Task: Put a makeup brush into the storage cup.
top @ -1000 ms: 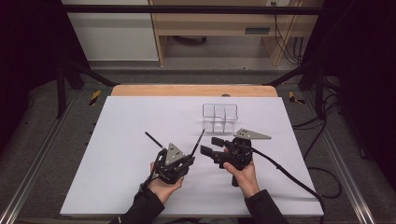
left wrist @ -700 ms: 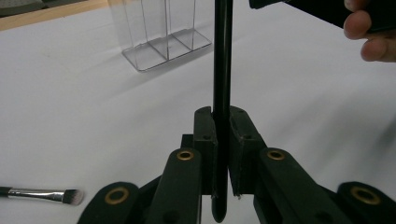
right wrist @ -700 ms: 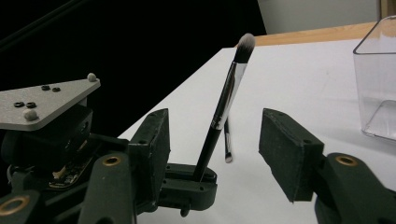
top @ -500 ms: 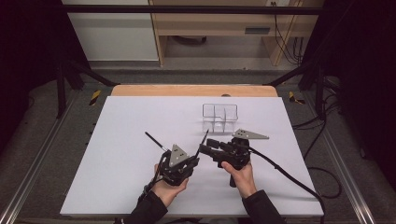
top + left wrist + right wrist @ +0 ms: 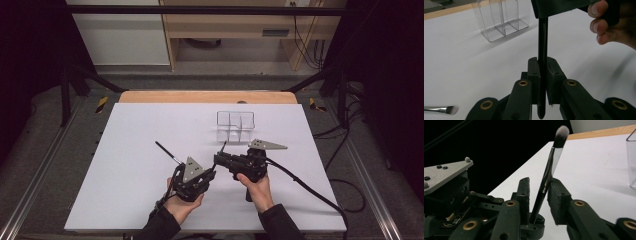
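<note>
White table (image 5: 130,150) before a dark room (wooden shelving behind). Left gripper (image 5: 209,175) clamps the makeup brush (image 5: 549,173); right gripper (image 5: 220,159), wider earlier, has just been closing around it.

Both grippers, the left gripper (image 5: 209,176) and the right gripper (image 5: 220,159), are showing black bodies with black linkage arms pinned by brass-ringed pivots. Each is carrying a grey three-cornered plate dotted with small black screws and pale studs. A black cable (image 5: 305,187) is trailing from the right one. The person is wearing dark sleeves (image 5: 277,224).
</note>
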